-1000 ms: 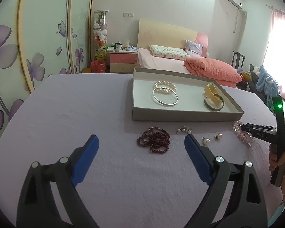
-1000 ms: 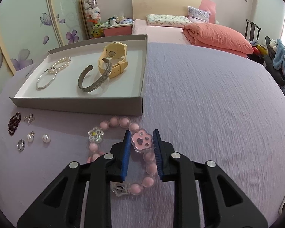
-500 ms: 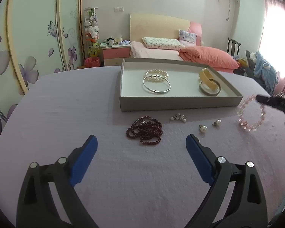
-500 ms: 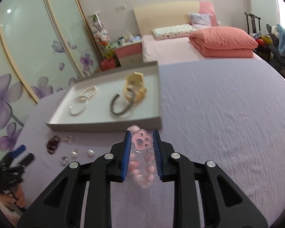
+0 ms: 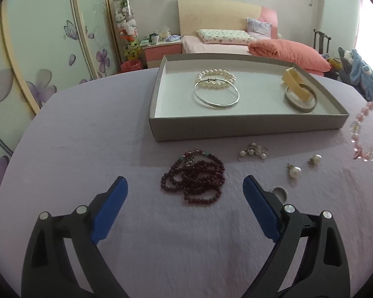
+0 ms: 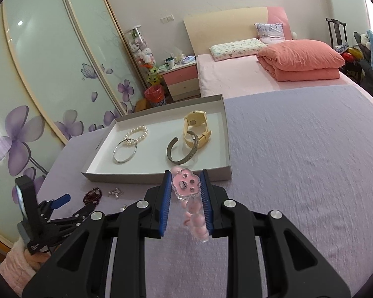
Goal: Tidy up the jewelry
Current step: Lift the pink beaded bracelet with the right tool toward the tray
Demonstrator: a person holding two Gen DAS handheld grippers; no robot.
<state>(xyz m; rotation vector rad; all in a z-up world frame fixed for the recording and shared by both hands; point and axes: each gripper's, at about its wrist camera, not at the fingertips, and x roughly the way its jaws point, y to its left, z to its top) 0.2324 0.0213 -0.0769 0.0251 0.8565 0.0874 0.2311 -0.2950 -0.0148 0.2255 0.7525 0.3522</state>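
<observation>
My right gripper is shut on a pink bead bracelet, gripping its paw charm, and holds it in the air just in front of the grey jewelry tray. The bracelet hangs at the right edge of the left wrist view. My left gripper is open and empty above a dark red bead necklace on the purple cloth. The tray holds a pearl bracelet, a silver bangle, a yellow watch and a grey cuff.
Loose on the cloth in front of the tray lie a pearl cluster, two pearl earrings and a ring. A bed and nightstand stand behind the table; wardrobe doors are to the left.
My right gripper has lifted the pink bracelet off the cloth and carried it up toward the tray. My left gripper has moved closer to the dark red necklace, still open.
</observation>
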